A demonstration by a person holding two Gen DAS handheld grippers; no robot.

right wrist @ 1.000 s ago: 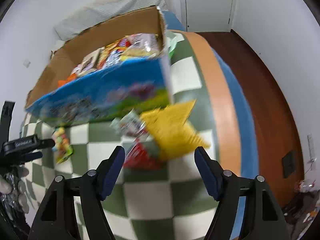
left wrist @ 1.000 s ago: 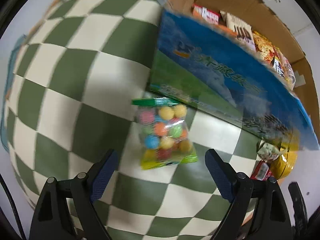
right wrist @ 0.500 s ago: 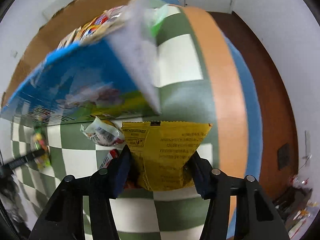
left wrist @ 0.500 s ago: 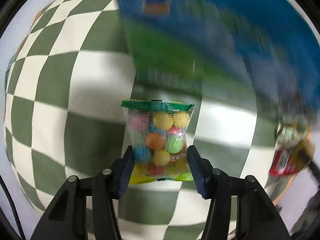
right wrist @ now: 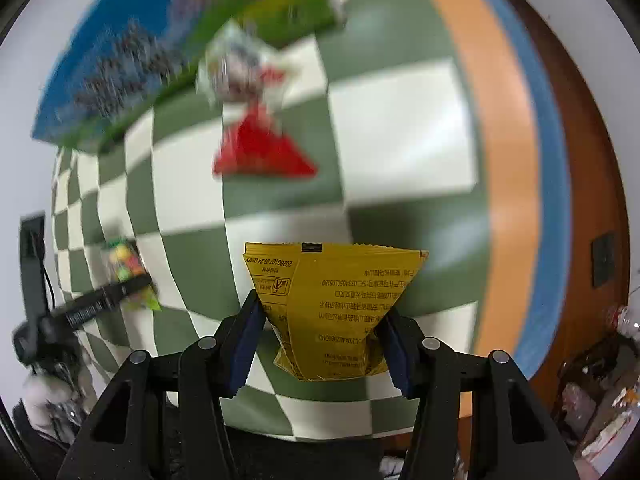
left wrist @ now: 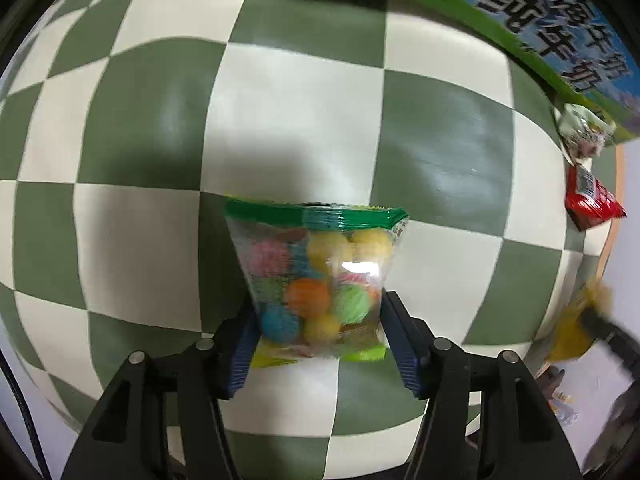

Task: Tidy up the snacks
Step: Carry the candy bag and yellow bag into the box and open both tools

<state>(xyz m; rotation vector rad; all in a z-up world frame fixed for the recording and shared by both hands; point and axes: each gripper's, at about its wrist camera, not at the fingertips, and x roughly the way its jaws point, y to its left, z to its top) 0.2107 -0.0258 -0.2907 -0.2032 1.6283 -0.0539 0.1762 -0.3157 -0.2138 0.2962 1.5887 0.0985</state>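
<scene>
Gripping one candy bag [left wrist: 320, 280] in our left gripper [left wrist: 318, 342] – its jaws just eased slightly – green seal pointing away. Our right gripper [right wrist: 320, 336] clamps one yellow packet [right wrist: 332, 304], long axis along the fingers. Two snacks remain – red packet [right wrist: 260, 148], white wrapper [right wrist: 240, 68].

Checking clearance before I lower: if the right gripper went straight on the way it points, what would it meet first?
Probably the checkered tablecloth. The right gripper, shut on the yellow packet, points down at bare squares; the packet's far edge would likely touch first. The red packet lies farther off.
</scene>
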